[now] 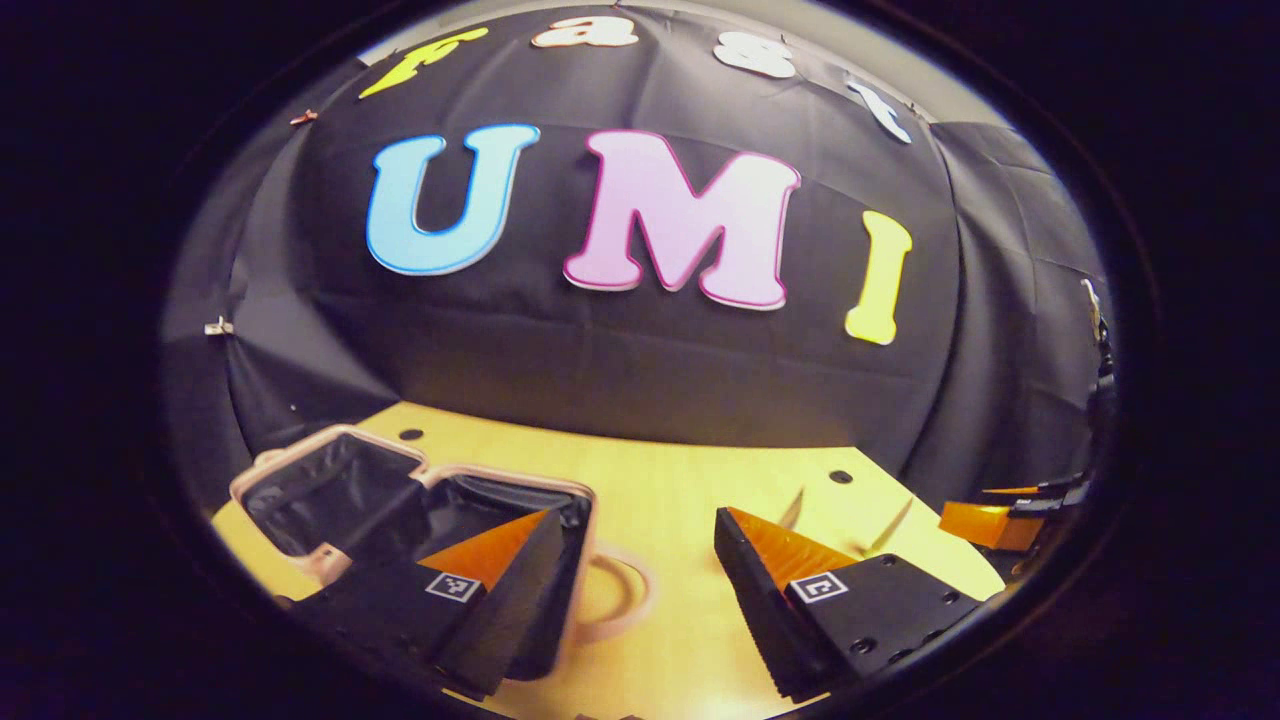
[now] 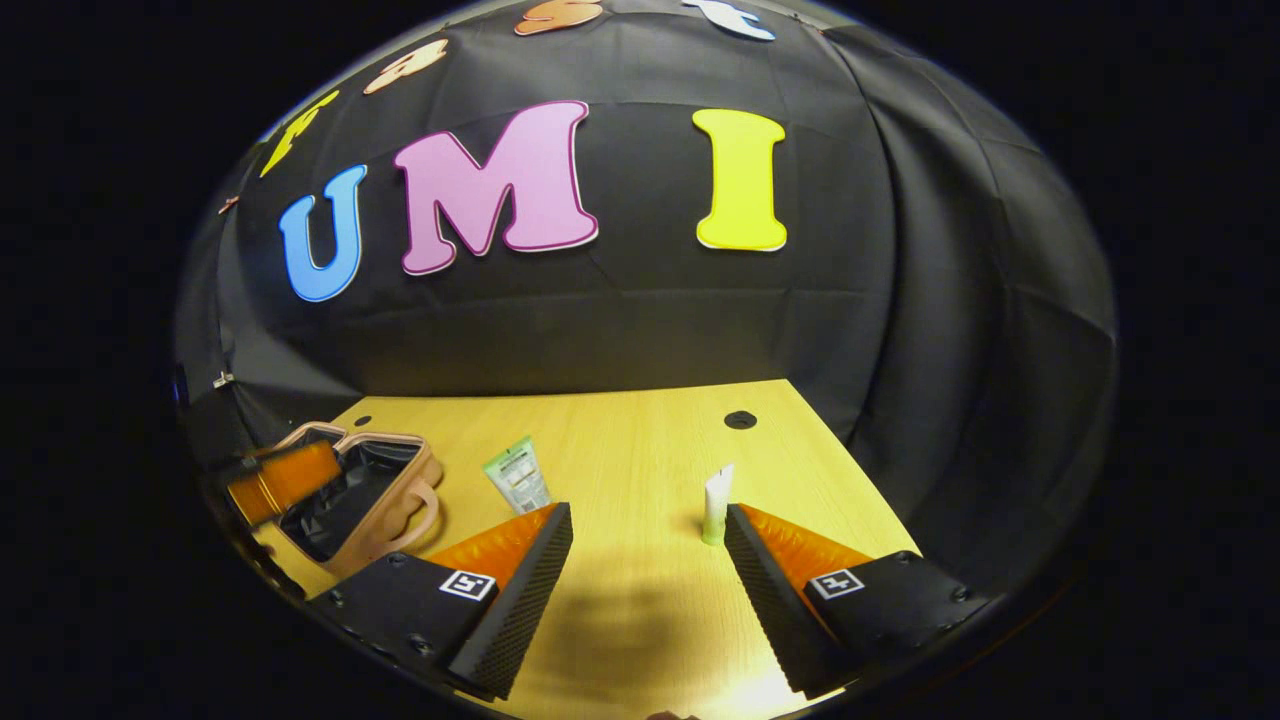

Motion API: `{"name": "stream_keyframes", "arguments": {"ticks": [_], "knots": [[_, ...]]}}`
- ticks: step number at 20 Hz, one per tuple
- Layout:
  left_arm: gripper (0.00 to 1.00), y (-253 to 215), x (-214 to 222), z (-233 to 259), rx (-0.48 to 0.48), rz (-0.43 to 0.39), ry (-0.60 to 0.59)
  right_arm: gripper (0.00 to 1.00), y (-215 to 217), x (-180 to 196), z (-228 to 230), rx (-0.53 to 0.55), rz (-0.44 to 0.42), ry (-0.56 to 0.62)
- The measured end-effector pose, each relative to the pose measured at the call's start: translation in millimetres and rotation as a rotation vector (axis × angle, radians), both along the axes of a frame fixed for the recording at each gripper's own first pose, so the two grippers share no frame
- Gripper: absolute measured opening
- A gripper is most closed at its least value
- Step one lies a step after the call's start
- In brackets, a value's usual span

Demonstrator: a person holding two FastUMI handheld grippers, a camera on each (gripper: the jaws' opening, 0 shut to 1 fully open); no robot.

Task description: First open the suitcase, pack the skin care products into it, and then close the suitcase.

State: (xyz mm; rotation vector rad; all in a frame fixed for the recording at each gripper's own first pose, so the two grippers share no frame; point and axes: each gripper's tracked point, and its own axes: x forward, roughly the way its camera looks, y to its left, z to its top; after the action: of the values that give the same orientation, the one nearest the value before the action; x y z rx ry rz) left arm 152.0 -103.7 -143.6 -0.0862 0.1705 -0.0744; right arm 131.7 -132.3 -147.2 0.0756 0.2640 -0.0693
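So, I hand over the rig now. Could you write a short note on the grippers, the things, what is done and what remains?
Left gripper: open, holds nothing, by the suitcase.
Right gripper: open, holds nothing, above the table.
Suitcase: open, at the table's left.
Green tube lies beside it; white tube stands by the right gripper.
Done: opening.
Left: pack both tubes, close the suitcase.

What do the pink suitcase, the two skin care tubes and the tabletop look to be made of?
Small pink open suitcase: probably smooth hard plastic, given its rigid rim and handle; the dark creased lining looks like fabric. Green-and-white flat tube and white upright tube: likely soft plastic with crimped ends. Pale yellow tabletop: wood or wood-look laminate, showing faint grain lines and a slight sheen.
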Motion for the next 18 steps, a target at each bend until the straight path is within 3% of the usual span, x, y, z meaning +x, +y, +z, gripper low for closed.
{"name": "stream_keyframes", "arguments": {"ticks": [2,4,6,11,15,16,17,18], "knots": [[0.96,-44.3,16.0,-30.6,0.015,-0.095,0.043,0.97,-10.5,8.0,-13.1,0.019,-0.015,0.008],[0.92,-73.1,43.0,-54.8,0.059,-0.148,0.062,0.97,-24.1,19.9,-25.1,0.029,-0.026,0.015],[0.96,-97.0,72.5,-74.0,0.087,-0.182,0.075,0.97,-37.1,31.8,-42.7,0.055,-0.041,0.043],[0.96,-123.3,138.3,-110.9,0.183,-0.192,0.117,0.97,-55.3,67.6,-78.0,0.092,-0.088,0.079],[0.95,-136.5,158.9,-119.6,0.167,-0.199,0.152,0.98,-53.3,91.7,-98.6,0.121,-0.105,0.099],[0.87,-136.0,164.8,-121.9,0.173,-0.188,0.157,0.98,-52.3,99.0,-102.3,0.131,-0.110,0.103],[0.69,-137.2,163.2,-127.2,0.177,-0.186,0.170,0.98,-53.1,105.3,-105.8,0.137,-0.119,0.108],[0.60,-138.7,161.9,-130.0,0.176,-0.182,0.171,0.98,-55.6,109.0,-111.6,0.137,-0.133,0.112]]}}
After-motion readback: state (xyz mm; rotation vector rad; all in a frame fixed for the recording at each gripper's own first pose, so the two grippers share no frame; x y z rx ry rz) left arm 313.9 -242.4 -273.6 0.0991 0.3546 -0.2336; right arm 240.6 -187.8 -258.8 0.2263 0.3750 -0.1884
